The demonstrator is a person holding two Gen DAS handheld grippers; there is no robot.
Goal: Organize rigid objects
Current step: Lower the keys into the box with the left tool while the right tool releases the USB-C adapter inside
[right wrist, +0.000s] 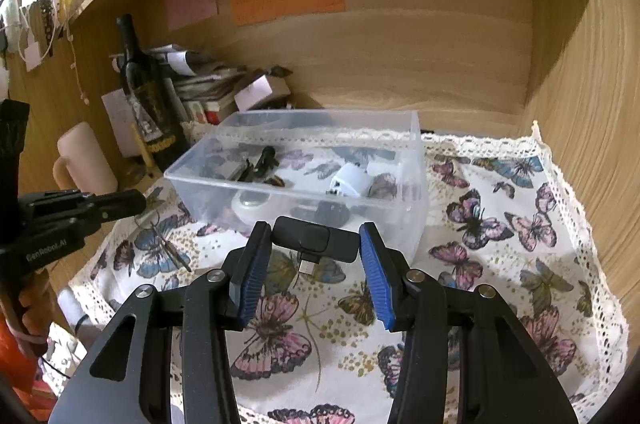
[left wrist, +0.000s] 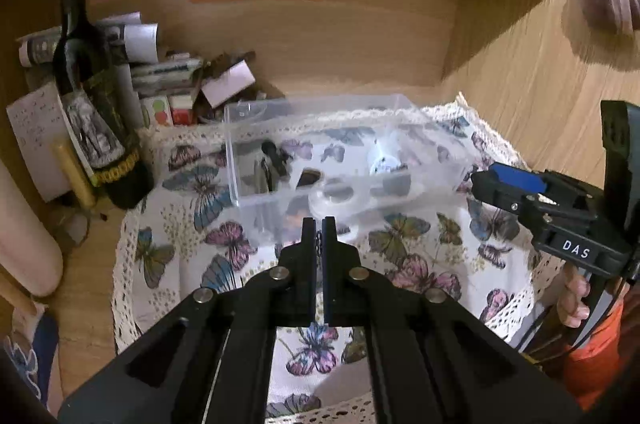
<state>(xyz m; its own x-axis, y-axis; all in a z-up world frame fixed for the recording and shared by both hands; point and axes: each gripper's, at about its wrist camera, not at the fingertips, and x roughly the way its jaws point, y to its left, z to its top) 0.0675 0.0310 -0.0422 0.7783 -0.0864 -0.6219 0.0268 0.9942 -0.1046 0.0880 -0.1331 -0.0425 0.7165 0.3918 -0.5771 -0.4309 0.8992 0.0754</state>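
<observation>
Right gripper (right wrist: 316, 238) pinches a smooth black oblong adapter (right wrist: 316, 238) between ribbed blue pads — left gripper (left wrist: 319, 224) shut on a thin chain (left wrist: 319, 244).

Dark wine bottle (left wrist: 86, 96) beside stacked papers (left wrist: 160, 72), butterfly cloth (right wrist: 500, 224).

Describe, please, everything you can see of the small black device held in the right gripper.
The black device is a small, flat, rounded-rectangular piece that looks like matte plastic, with a raised oval button on its top face and a short metal plug sticking out beneath. It lies roughly level, crosswise between the blue ribbed pads of the right gripper, which pinch its two ends. It hangs above the butterfly cloth, just in front of the clear plastic bin, touching nothing else.
</observation>
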